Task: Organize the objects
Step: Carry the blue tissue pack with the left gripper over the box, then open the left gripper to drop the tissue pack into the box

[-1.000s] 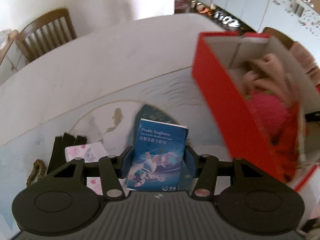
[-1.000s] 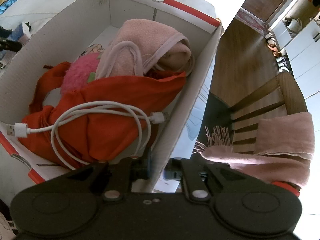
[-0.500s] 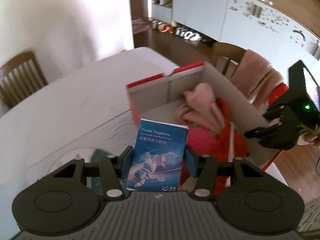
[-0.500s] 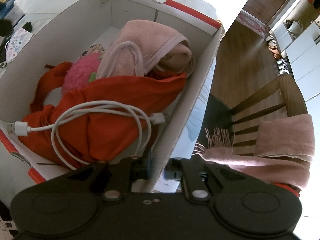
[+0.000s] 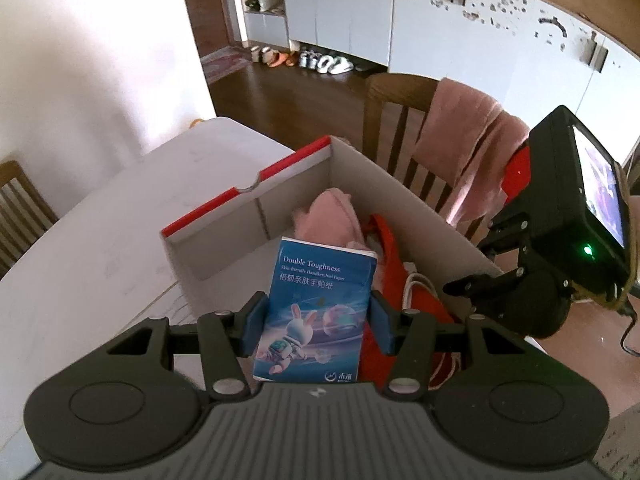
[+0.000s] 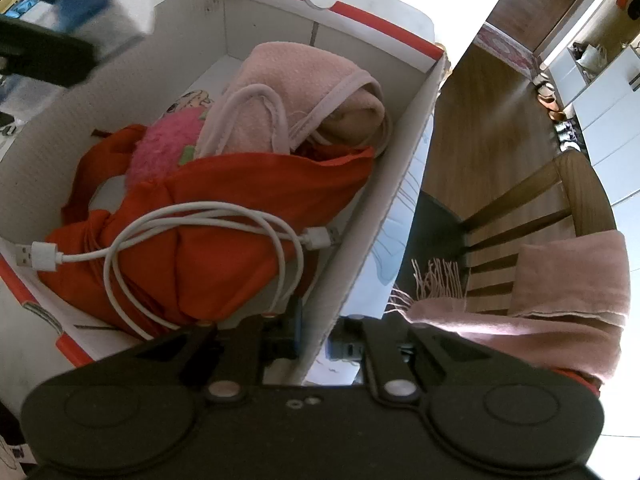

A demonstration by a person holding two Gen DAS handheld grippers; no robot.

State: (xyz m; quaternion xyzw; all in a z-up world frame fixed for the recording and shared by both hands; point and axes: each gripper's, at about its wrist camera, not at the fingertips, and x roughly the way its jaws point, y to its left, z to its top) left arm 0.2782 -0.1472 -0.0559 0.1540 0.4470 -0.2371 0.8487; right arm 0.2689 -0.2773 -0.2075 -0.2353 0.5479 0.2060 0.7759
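a: your left gripper [image 5: 318,322] is clamped on the blue tissue pack [image 5: 316,314]; both blue pads press its long sides, so it's firmly held, not loose.

b: and which way does the pack lie?

a: its long axis runs straight out along the fingers, printed face up toward the camera, far end pointing ahead and down into the red-and-white cardboard box [image 5: 244,200].

b: so where's the box from that claw?

a: directly ahead and below. the pack's far end hangs over the box's open top, above the pink towel [image 5: 328,220] and the red cloth bag [image 5: 390,248]. to my eye the free spot is just ahead and to the left of the pack, along the box's left wall.

b: what about your right gripper [image 6: 320,344]?

a: pinched shut on the box's near wall, one finger inside and one outside, steadying it. from that view the bag fills the near half, with a white usb cable [image 6: 192,240] coiled on top.

b: which hand does the drop?

a: your left, i'd say; it alone carries the pack, which shows blurred at the right camera's upper left, over the box's far left corner.
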